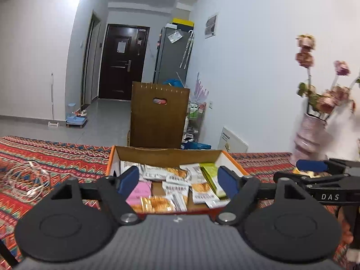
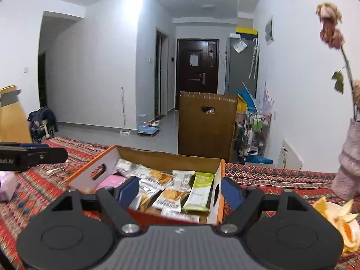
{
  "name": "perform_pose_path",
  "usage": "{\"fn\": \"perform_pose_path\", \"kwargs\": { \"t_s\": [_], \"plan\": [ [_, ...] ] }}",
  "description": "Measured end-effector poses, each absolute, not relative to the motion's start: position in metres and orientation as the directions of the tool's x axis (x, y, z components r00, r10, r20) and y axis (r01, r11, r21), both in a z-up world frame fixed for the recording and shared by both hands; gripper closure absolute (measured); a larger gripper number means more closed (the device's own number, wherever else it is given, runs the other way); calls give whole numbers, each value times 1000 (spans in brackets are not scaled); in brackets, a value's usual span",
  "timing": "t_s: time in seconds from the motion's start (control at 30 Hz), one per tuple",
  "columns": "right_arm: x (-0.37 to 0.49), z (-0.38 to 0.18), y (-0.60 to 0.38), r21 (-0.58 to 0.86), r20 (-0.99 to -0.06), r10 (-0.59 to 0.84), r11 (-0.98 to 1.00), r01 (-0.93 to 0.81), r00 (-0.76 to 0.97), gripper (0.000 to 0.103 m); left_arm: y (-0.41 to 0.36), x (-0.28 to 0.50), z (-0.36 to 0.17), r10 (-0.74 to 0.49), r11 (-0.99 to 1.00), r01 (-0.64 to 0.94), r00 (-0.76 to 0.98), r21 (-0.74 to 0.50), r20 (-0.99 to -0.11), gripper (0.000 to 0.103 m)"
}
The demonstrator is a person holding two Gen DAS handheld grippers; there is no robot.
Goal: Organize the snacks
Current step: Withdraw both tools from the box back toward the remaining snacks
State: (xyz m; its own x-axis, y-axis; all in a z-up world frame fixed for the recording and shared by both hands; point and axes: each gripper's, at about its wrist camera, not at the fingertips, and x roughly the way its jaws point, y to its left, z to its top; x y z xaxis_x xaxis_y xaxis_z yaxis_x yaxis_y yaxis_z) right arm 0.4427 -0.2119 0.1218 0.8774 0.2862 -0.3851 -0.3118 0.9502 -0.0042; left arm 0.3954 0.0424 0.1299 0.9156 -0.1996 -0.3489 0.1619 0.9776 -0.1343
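Note:
An open orange cardboard box (image 1: 234, 160) (image 2: 219, 175) sits on the patterned table and holds several snack packets: white-and-orange cracker packs (image 1: 173, 173) (image 2: 169, 199), a green packet (image 1: 212, 178) (image 2: 200, 191) and a pink packet (image 1: 139, 191) (image 2: 112, 181). My left gripper (image 1: 178, 181) is open and empty, hovering just above the box's near side. My right gripper (image 2: 180, 190) is open and empty over the box's near right corner; in the left wrist view it shows side-on at the right (image 1: 312, 166).
A pink vase of dried flowers (image 1: 308, 135) (image 2: 347, 157) stands at the table's right. Orange peels on a plate (image 2: 339, 220) lie near right. A coiled white cable (image 1: 27, 180) lies at the left. A brown chair back (image 1: 157, 114) stands behind the table.

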Motion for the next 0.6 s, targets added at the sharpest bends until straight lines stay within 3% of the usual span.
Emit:
{"fn": "perform_pose_path", "kwargs": {
  "t_s": [0.2, 0.6],
  "plan": [
    [363, 116, -219, -13, -384, 330, 932, -363, 862, 16, 42, 310, 128, -201, 978, 167, 918, -126, -342, 9],
    [242, 63, -220, 5, -487, 314, 934, -356, 815, 15, 44, 184, 84, -153, 983, 96, 896, -154, -417, 5]
  ]
}}
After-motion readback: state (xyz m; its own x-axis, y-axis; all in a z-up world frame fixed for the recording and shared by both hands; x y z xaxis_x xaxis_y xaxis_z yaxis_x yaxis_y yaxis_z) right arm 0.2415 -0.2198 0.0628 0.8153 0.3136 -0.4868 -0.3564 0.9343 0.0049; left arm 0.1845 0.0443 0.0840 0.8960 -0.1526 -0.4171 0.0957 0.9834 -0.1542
